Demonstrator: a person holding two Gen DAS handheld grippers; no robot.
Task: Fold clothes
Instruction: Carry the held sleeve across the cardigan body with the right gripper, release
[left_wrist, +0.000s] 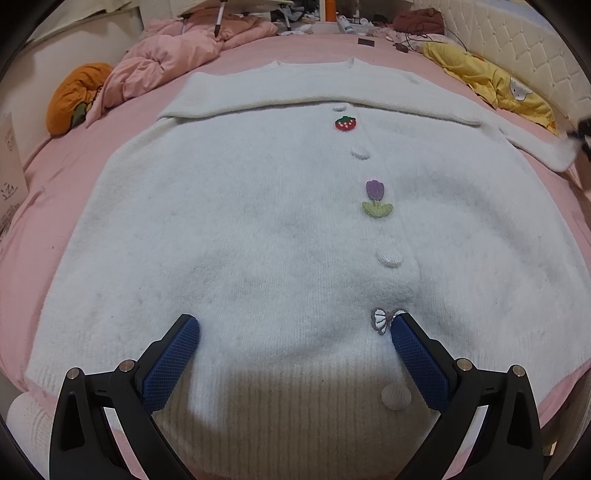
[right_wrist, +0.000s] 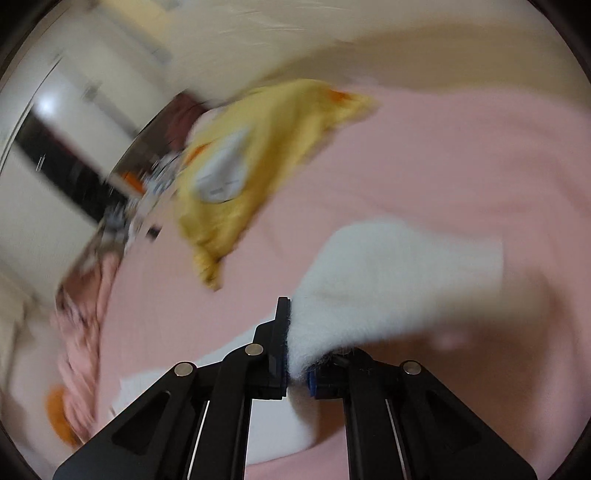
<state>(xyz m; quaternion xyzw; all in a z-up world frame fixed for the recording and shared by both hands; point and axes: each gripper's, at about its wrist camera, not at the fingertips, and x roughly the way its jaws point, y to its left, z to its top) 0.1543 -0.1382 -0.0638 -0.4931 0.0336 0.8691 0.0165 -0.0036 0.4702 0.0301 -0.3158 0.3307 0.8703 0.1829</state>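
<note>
Item: white knit cardigan (left_wrist: 258, 229), laid front-up and flat on the pink-sheeted bed (left_wrist: 66, 177). All places below are given from the cardigan.

- One sleeve (left_wrist: 295, 92) is already folded across the chest, just above the strawberry patch (left_wrist: 345, 123).
- The other sleeve (right_wrist: 388, 280) is lifted off the sheet at the cardigan's far side, its cuff end pinched in the right tongs (right_wrist: 297, 363), which are closed tight on the fluffy knit. That view is smeared by motion.
- Left tongs (left_wrist: 295, 332): spread wide, gripping nothing, poised over the hem, one pad (left_wrist: 419, 365) beside the bow patch (left_wrist: 382, 320) and just above the bottom button (left_wrist: 396, 396). Whether the pads touch the knit cannot be told.
- Yellow garment (left_wrist: 491, 86): on the sheet beyond the lifted sleeve, near it.
- Pink quilt (left_wrist: 166, 59) and orange plush (left_wrist: 79, 96): beyond the cardigan's opposite shoulder, apart from it.

Hazards, as judged:
1. The grip looks to be on the fuzzy edge only; a fast swing may let the sleeve slip out and fall short of the chest.
2. With nothing pinning the body, pulling the sleeve may drag that shoulder, wrinkling the flat front and shifting the sleeve already folded.
3. A hurried lay-down may leave the sleeve twisted or crooked across the first.
4. Loose fibres may snag on the pads at release.
</note>
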